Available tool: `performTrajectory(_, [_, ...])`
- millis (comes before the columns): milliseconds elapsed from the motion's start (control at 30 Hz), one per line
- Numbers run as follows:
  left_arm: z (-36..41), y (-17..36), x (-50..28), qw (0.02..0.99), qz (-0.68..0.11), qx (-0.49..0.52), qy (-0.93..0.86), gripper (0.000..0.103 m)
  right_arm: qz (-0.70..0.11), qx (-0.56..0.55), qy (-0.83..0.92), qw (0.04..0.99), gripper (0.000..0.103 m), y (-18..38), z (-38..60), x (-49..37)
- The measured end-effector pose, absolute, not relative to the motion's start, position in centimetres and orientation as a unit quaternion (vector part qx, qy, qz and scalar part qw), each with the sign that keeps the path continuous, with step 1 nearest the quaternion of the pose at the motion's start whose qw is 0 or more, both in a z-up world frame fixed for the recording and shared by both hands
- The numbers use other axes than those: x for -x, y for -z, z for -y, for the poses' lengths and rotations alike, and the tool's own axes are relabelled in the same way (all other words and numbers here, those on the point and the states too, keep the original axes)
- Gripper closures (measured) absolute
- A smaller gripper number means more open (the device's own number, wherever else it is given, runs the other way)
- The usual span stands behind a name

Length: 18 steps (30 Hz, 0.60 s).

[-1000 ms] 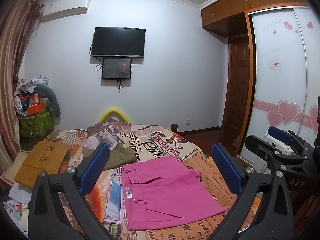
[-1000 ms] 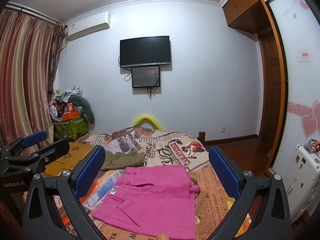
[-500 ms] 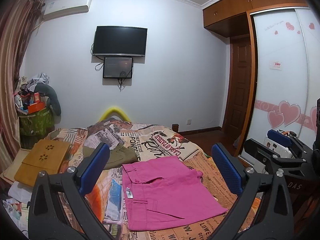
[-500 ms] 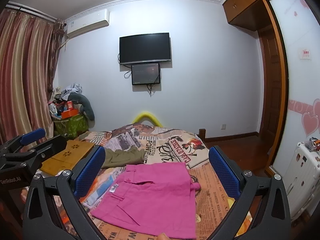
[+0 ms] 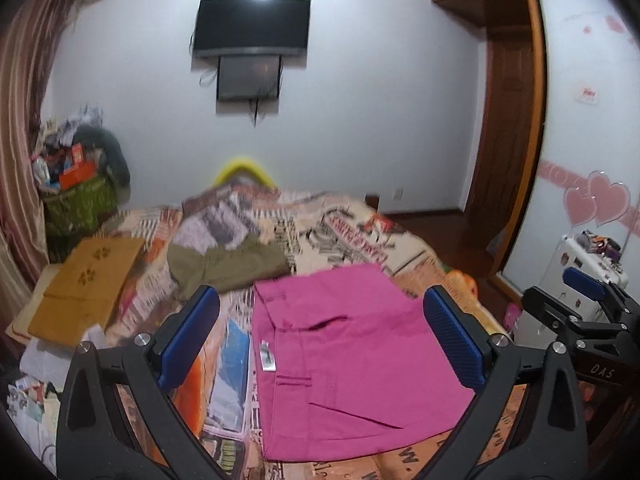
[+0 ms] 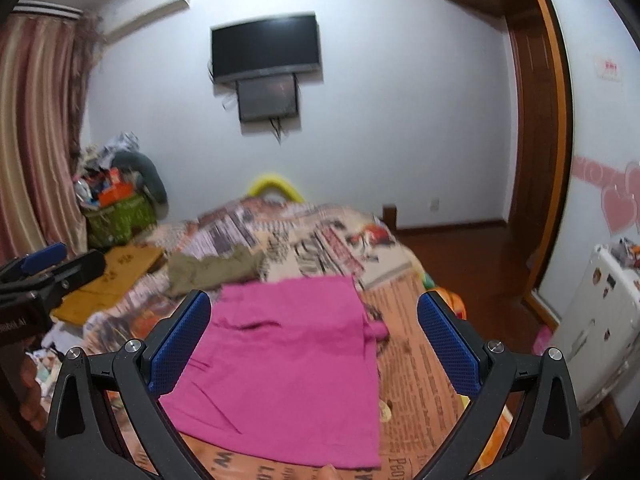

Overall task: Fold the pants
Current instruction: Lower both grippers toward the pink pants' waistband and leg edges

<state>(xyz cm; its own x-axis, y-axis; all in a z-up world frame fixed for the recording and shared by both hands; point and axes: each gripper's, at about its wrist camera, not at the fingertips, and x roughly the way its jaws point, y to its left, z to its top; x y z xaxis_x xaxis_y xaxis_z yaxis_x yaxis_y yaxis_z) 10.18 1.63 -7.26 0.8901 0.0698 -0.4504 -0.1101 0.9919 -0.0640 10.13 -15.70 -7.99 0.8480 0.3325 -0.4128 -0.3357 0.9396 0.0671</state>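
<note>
Pink pants (image 5: pixel 348 364) lie folded flat in a compact rectangle on the bed, with a white label at their left edge; they also show in the right wrist view (image 6: pixel 292 360). My left gripper (image 5: pixel 320 340) is open and empty, held above the near side of the pants. My right gripper (image 6: pixel 314 344) is open and empty, also above the pants. The right gripper also shows at the right edge of the left wrist view (image 5: pixel 588 304), and the left gripper at the left edge of the right wrist view (image 6: pixel 44 268).
Folded olive-green pants (image 5: pixel 228 264) lie behind the pink ones on the newspaper-print bedspread (image 5: pixel 344 228). A tan mat (image 5: pixel 88 284) lies at the bed's left. A cluttered green basket (image 5: pixel 78 204) stands by the curtain. A white suitcase (image 6: pixel 596 320) stands at right.
Both grippers have tilted down and moved closer to the bed, so the pink pants fill more of each view. Both stay open. The pants have not moved.
</note>
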Motion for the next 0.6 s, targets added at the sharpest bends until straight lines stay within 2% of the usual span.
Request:
performTrajectory(433, [-5.9,16.0,-19.4,0.932,-0.353,0.054,-0.057,0.000,-0.344,0.006,-0.153,0.926,0.003,15.3,18.3,-18.2])
performTrajectory(600, [-7.9,20.2,-22.8,0.900,-0.428,0.065,-0.046,0.000,-0.381,0.010,-0.165,0.910,0.004,17.7,18.5,-20.8])
